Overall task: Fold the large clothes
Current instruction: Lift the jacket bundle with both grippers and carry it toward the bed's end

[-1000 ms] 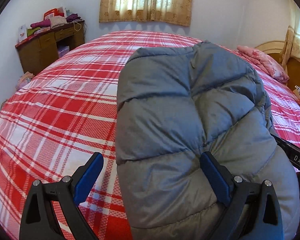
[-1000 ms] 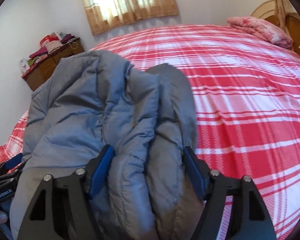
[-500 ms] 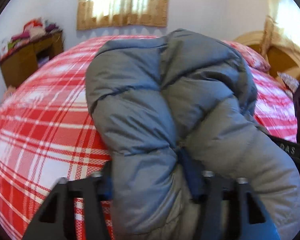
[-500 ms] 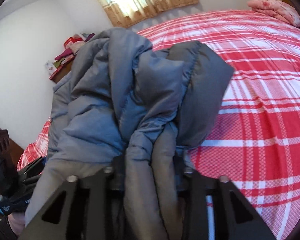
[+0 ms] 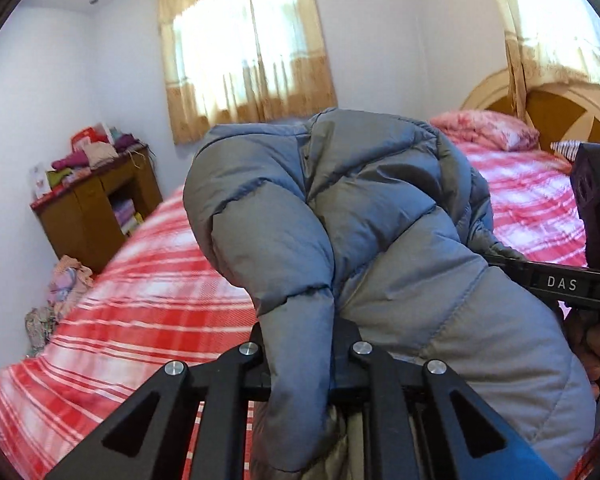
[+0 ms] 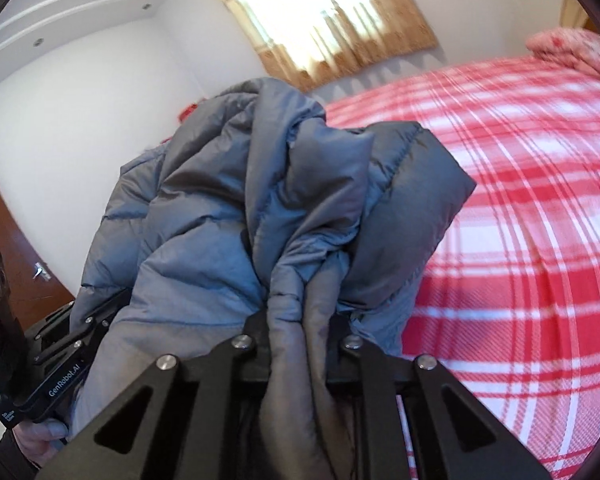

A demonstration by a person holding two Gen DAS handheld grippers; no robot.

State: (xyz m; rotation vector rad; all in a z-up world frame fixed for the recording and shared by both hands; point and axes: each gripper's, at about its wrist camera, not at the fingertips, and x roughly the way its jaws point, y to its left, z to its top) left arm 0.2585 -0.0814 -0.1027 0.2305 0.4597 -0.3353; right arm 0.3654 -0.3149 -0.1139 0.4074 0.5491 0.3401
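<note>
A puffy grey quilted jacket [image 5: 380,208] hangs bunched above the bed, lifted at two places. In the left wrist view my left gripper [image 5: 300,344] has a thick fold of it squeezed between its jaws, which are closing on the fabric. In the right wrist view my right gripper [image 6: 300,320] pinches another gathered fold of the jacket [image 6: 204,216], and its jaws are closing too. The padding hides the pads of both grippers. The two grippers sit close together, side by side, with the jacket draped between them.
The bed [image 5: 140,300] under a red and white plaid cover spreads below and to the right [image 6: 520,200]. A pink pillow [image 5: 484,132] lies by the wooden headboard [image 5: 560,108]. A wooden desk [image 5: 96,208] piled with clothes stands at the left wall, with a clothes heap [image 5: 60,288] on the floor.
Both grippers went from open around the jacket to closed on folds of it. Both rose and tipped up, lifting the jacket off the bed.
</note>
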